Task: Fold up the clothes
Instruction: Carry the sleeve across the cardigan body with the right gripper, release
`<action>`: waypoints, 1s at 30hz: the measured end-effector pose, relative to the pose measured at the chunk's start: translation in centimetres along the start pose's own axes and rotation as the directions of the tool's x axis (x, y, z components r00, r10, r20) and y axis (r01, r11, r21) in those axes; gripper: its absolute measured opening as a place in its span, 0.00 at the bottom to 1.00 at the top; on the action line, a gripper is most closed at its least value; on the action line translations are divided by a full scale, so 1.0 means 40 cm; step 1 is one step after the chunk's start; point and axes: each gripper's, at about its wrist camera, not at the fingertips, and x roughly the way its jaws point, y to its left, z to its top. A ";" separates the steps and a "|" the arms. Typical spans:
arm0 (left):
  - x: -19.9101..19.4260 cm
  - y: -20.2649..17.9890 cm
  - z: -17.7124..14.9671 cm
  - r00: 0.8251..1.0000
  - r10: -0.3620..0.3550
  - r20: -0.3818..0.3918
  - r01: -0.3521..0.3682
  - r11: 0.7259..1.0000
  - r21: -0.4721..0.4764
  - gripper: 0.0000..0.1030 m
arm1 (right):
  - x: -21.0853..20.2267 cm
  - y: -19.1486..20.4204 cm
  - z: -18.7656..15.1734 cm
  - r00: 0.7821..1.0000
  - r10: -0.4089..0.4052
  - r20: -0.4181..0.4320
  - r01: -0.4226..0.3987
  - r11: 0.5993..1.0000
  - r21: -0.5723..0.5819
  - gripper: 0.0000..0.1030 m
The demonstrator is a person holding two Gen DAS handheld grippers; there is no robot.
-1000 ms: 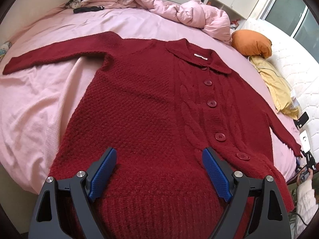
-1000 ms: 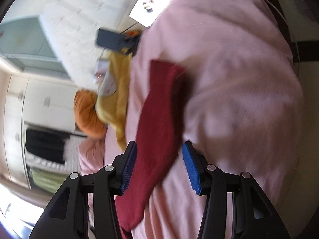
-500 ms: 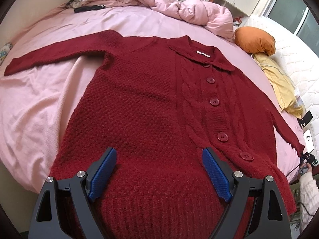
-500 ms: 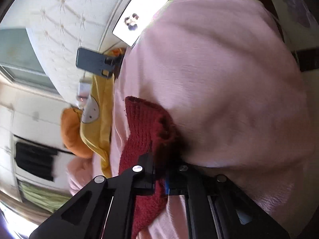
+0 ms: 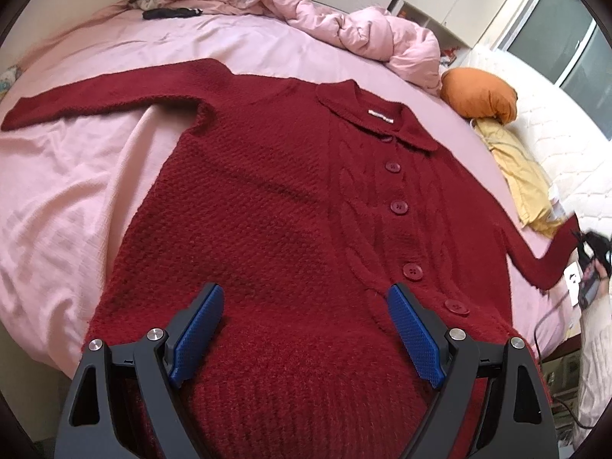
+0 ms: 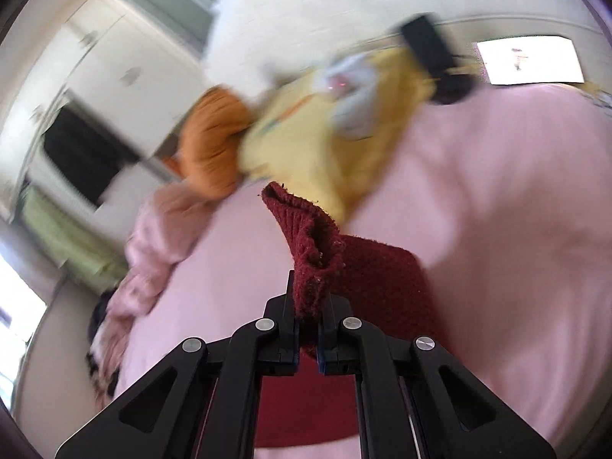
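Right gripper (image 6: 308, 329): jaws clenched on the cuff end of the red cardigan's sleeve (image 6: 310, 237). The knit bunches up out of the closed jaws and stands ahead of them; the rest of that sleeve drops away beneath and to the right of the jaws. The right-wrist view is motion-blurred beyond the gripper.

Left gripper (image 5: 304, 344): jaws released, standing wide apart. Blue pads (image 5: 197, 329) hang over the lower body of the cardigan, near its ribbed hem; whether they touch the knit cannot be told.

Red cardigan (image 5: 275, 206): spread flat, front side up, on the pink bedsheet (image 5: 69, 199), directly ahead of the left jaws. Collar at the far end; buttons run down the placket just right of the left jaws. One sleeve lies stretched out far to the left. The other sleeve runs off to the right, its end raised off the sheet at the bed edge, where the right gripper (image 5: 591, 264) shows small and dark.

Beyond the collar: crumpled pink duvet (image 5: 367, 34), dark clothes farther back left.

Ahead and right of the left jaws: orange cushion (image 5: 480, 93), with a yellow garment (image 5: 520, 164) just beside it along the bed edge. Both also sit ahead of the right jaws, past the cuff.

White quilted mattress (image 5: 562, 122): far right, behind cushion and garment.
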 end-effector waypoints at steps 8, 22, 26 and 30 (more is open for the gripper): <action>-0.017 0.023 -0.005 0.997 -0.065 0.037 0.065 0.998 -0.021 0.85 | 0.085 0.410 -0.131 0.974 0.168 -0.154 -0.194 0.964 -0.180 0.06; -0.040 0.102 -0.004 0.965 -0.246 0.095 0.255 0.961 -0.102 0.85 | 0.298 1.016 -0.714 0.827 0.235 -0.510 -0.446 0.827 -0.342 0.06; -0.040 0.112 -0.003 0.956 -0.273 0.102 0.284 0.952 -0.112 0.85 | 0.359 1.052 -0.881 0.793 0.156 -0.589 -0.440 0.815 -0.376 0.06; -0.036 0.126 -0.002 0.945 -0.307 0.110 0.321 0.938 -0.133 0.85 | 0.412 1.033 -1.005 0.765 0.063 -0.641 -0.408 0.818 -0.406 0.06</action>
